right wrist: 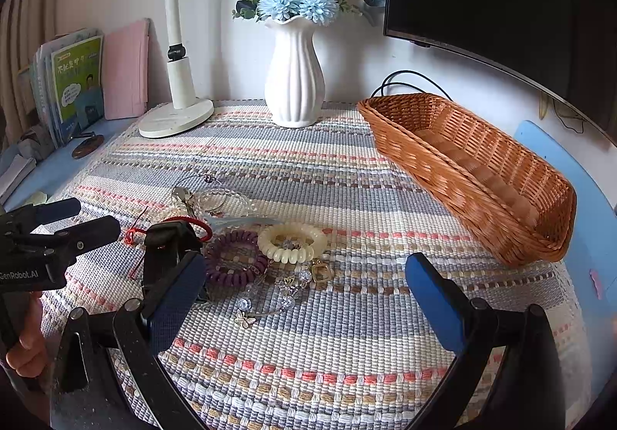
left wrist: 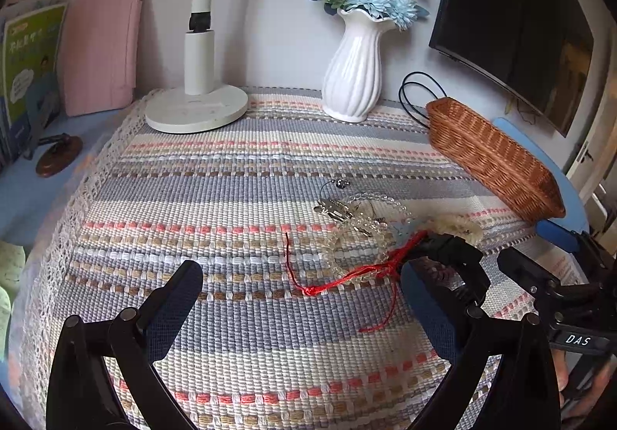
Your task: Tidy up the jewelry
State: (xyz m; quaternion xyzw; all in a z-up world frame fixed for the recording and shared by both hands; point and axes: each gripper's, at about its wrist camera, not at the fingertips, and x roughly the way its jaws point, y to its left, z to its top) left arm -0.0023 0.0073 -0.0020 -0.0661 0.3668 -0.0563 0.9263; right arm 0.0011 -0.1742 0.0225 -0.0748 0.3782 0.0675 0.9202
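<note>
From my left claw's camera, my own right finger pad [left wrist: 428,310] covers part of the red cord bracelet [left wrist: 339,281], and the purple coil bracelet behind it is hidden entirely. The white desk lamp [left wrist: 196,83] and dark curved monitor [left wrist: 513,17] are cut off by the top edge. The small silver charms [left wrist: 333,208] are too tiny to make out.

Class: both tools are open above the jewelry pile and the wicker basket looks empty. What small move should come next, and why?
Probably lower the right tool onto the cream bracelet and close. It lies on top, nearest the basket, and neither tool holds anything yet.
</note>
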